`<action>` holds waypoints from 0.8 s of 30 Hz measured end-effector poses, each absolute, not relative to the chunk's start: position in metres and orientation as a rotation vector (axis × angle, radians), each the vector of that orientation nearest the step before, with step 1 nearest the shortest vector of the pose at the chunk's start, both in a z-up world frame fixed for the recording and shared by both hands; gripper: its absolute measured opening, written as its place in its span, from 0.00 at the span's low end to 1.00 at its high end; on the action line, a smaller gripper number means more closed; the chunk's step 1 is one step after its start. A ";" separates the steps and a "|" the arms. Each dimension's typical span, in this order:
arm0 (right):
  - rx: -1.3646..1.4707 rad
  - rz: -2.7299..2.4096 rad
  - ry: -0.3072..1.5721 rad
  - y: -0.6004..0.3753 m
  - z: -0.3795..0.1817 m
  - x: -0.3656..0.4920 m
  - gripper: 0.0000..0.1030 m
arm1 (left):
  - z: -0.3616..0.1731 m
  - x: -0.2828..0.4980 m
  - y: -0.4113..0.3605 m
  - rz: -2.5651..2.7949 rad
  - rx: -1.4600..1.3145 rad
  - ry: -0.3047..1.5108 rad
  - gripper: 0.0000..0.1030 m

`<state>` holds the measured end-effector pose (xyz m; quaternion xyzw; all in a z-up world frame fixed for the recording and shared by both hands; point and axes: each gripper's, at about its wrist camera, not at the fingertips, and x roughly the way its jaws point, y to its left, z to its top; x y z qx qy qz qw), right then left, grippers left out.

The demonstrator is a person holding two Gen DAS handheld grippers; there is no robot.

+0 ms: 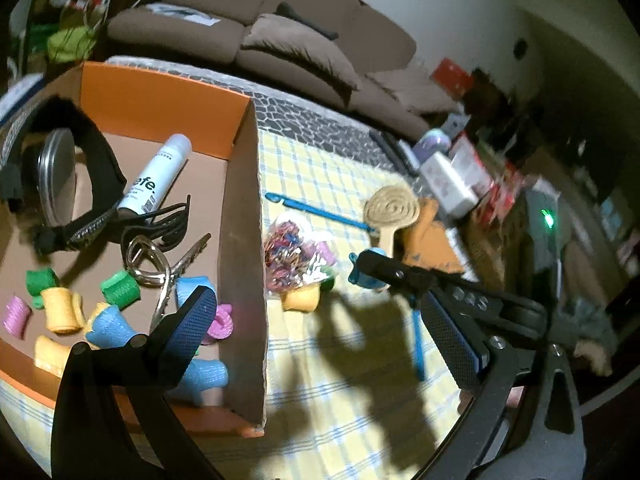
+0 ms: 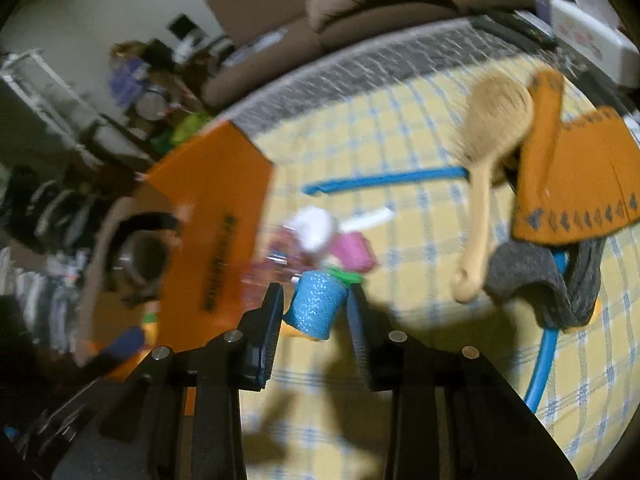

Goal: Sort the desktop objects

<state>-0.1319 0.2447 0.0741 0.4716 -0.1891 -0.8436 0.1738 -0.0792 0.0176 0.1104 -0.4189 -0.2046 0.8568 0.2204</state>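
My right gripper [image 2: 316, 316] is shut on a blue hair roller [image 2: 314, 306], held just above the yellow checked cloth [image 2: 400, 140]. In the left wrist view the right gripper [image 1: 370, 264] and the blue hair roller [image 1: 360, 278] sit to the right of the orange cardboard box [image 1: 244, 240]. My left gripper [image 1: 316, 298] hangs open and holds nothing, one finger over the box, the other over the cloth. Inside the box lie several coloured rollers [image 1: 120, 288], a white spray bottle [image 1: 156, 176], hair clips [image 1: 160, 240] and a round tin [image 1: 56, 172].
On the cloth beside the box lie a bag of hair elastics [image 1: 288, 256], a yellow roller [image 1: 302, 298], a pink roller [image 2: 354, 250], a wooden hairbrush [image 2: 492, 120], a blue stick [image 1: 320, 210] and an orange felt piece [image 2: 580, 184]. A brown sofa [image 1: 280, 40] stands behind.
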 end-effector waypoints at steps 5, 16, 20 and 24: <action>1.261 -2.325 -0.554 0.237 0.088 -0.124 0.32 | 0.105 -0.085 -0.001 2.279 -1.126 -0.777 0.99; 1.022 -2.264 -0.281 0.200 0.125 -0.090 0.32 | 0.094 -0.095 -0.019 2.120 -1.080 -1.005 0.78; 0.959 -2.252 -0.159 0.184 0.131 -0.078 0.32 | 0.095 -0.096 -0.015 2.101 -1.078 -0.982 0.69; 0.938 -2.249 -0.076 0.173 0.130 -0.073 0.32 | 0.098 -0.095 -0.005 2.085 -1.084 -0.914 0.50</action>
